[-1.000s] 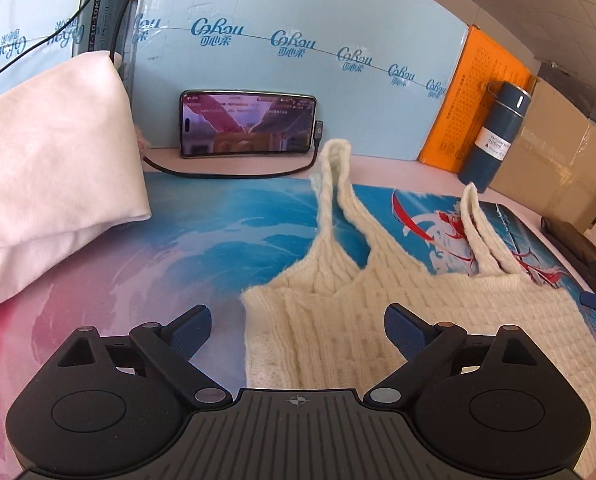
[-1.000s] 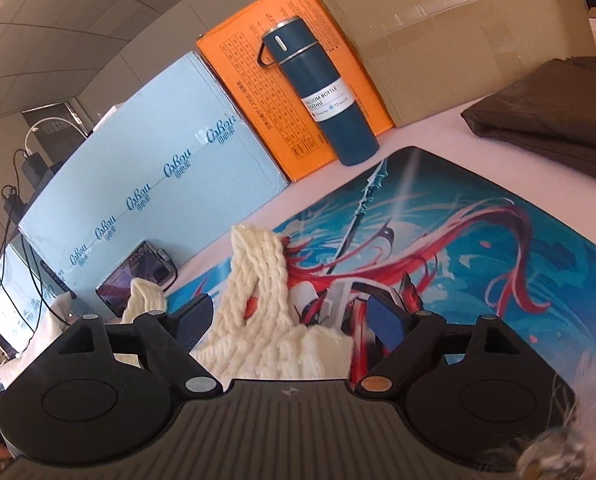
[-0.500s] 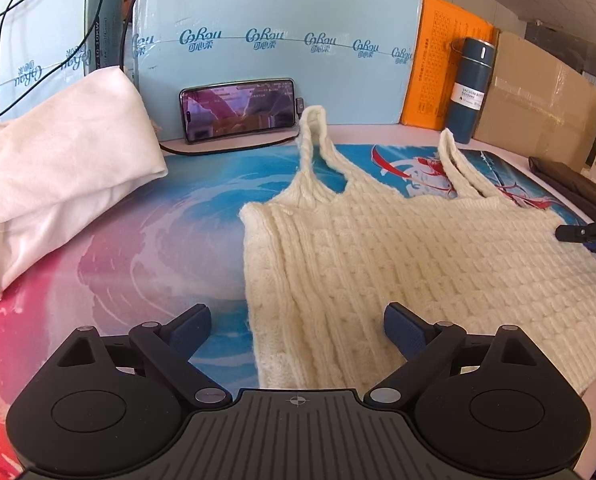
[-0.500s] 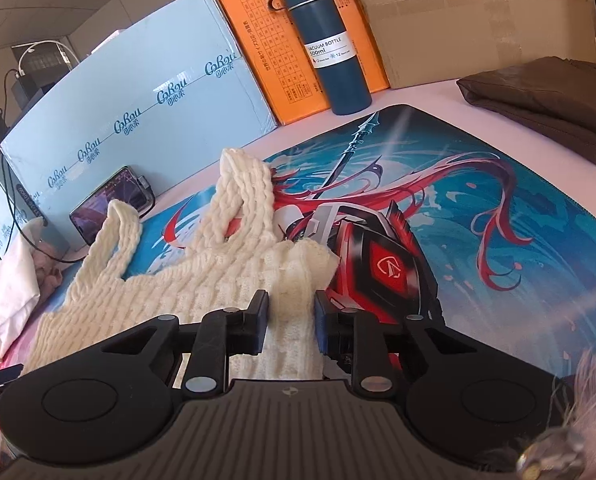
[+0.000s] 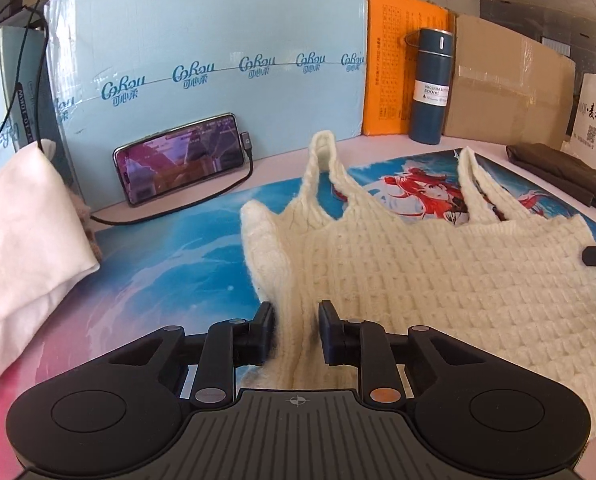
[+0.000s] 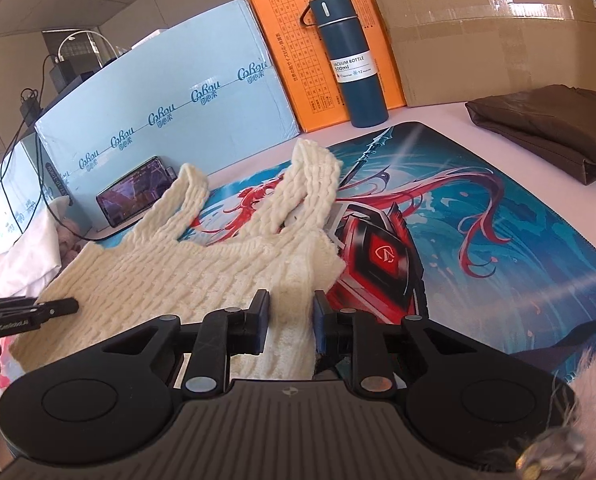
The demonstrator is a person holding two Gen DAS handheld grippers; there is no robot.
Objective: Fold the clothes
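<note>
The left gripper (image 5: 296, 332) is closing — its pads are pressing a bunched fold of the cream knit top (image 5: 438, 264) along the garment's left side edge. The right gripper (image 6: 287, 322) is clamping the opposite side edge of the same top, with a ridge of knit pinched between its narrowly spaced jaws.

The knit top is lying on the printed desk mat (image 6: 478, 240), at the centre of the mat in the left wrist view, with both shoulder straps pointing toward 12 o'clock. In the right wrist view, the left gripper is showing at 9 o'clock, at the garment's far edge.

Surrounding items, as seen from the left wrist:
- A phone (image 5: 182, 158) is leaning against the light blue box (image 5: 218, 40) at 11 o'clock, with a cable plugged in.
- A blue vacuum bottle (image 5: 432, 88) is standing upright at 1 o'clock, in front of the orange box (image 5: 390, 60).
- A folded dark garment (image 5: 558, 168) is lying at 2 o'clock — off the mat.
- A white cloth (image 5: 22, 220) is resting at 9 o'clock.
</note>
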